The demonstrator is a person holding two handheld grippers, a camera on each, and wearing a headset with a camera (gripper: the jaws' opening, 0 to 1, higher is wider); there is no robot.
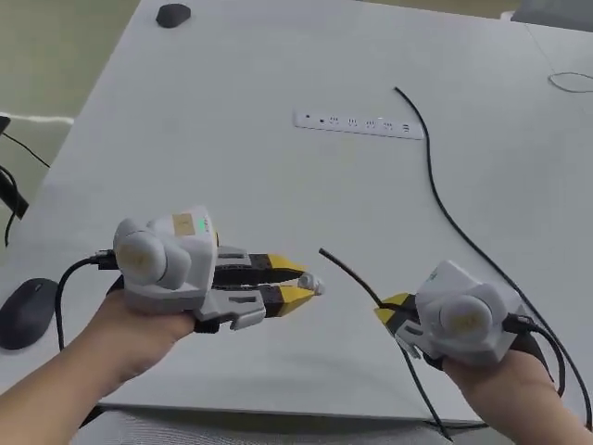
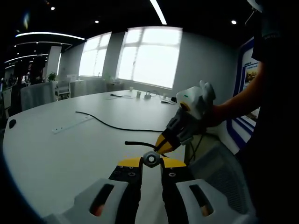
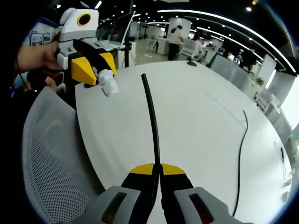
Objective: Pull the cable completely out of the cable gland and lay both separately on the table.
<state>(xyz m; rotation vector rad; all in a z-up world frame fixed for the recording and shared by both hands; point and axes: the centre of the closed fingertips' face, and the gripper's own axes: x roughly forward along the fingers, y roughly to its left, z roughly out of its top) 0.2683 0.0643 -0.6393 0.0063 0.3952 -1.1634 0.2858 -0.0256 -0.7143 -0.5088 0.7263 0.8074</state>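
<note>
The small white cable gland [image 1: 314,284] is clamped at the yellow tips of my left gripper [image 1: 307,283], held above the table's near edge. It shows end-on in the left gripper view as gland [image 2: 151,158] between the shut jaws of the left gripper [image 2: 151,163]. My right gripper [image 1: 385,309] is shut on a thin black cable [image 1: 347,270]. The cable's free end points up-left, clear of the gland. In the right gripper view the cable [image 3: 152,116] runs straight out from the right gripper [image 3: 157,167], with the gland [image 3: 108,84] off to its left.
A white power strip [image 1: 359,124] lies mid-table, with a second long black cable [image 1: 447,206] running past it. A dark mouse [image 1: 28,311] sits at the near left edge. A grey mesh chair [image 3: 46,154] stands below the table's near edge.
</note>
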